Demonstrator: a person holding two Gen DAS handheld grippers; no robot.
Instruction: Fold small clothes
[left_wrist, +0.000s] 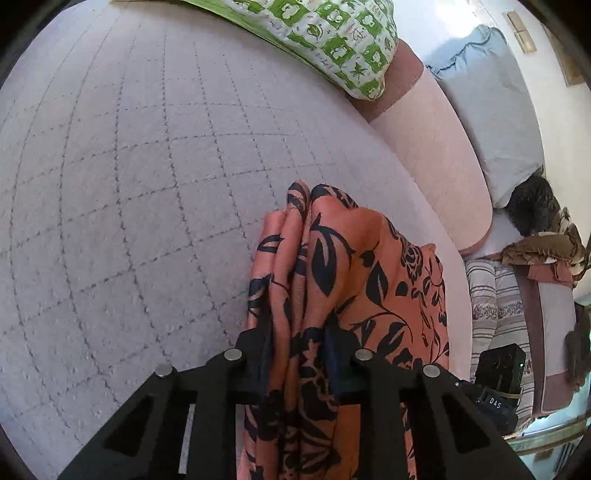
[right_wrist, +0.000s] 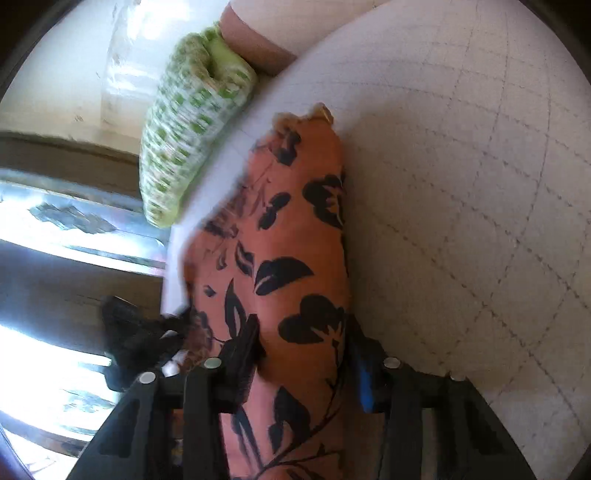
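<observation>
A: The quilted bedspread (left_wrist: 147, 184) lies bare on the left. Folded yet?

B: Barely begun, I judge. The left gripper (left_wrist: 297, 354) pinches the bunched floral garment (left_wrist: 354, 258) above the bed; the right gripper (right_wrist: 303, 350) clamps it too.

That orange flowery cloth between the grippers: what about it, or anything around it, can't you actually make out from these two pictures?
- Orange floral cloth: its full shape and kind; both views cut it off at the bottom edge, behind the gripper frames.
- Right gripper: whether its fingers really pinch the cloth; folds bulge over them.
- Green patterned pillow: its print is motion-blurred in the right wrist view.
- Dark furry shape: too small and far off to identify in the left wrist view.
</observation>
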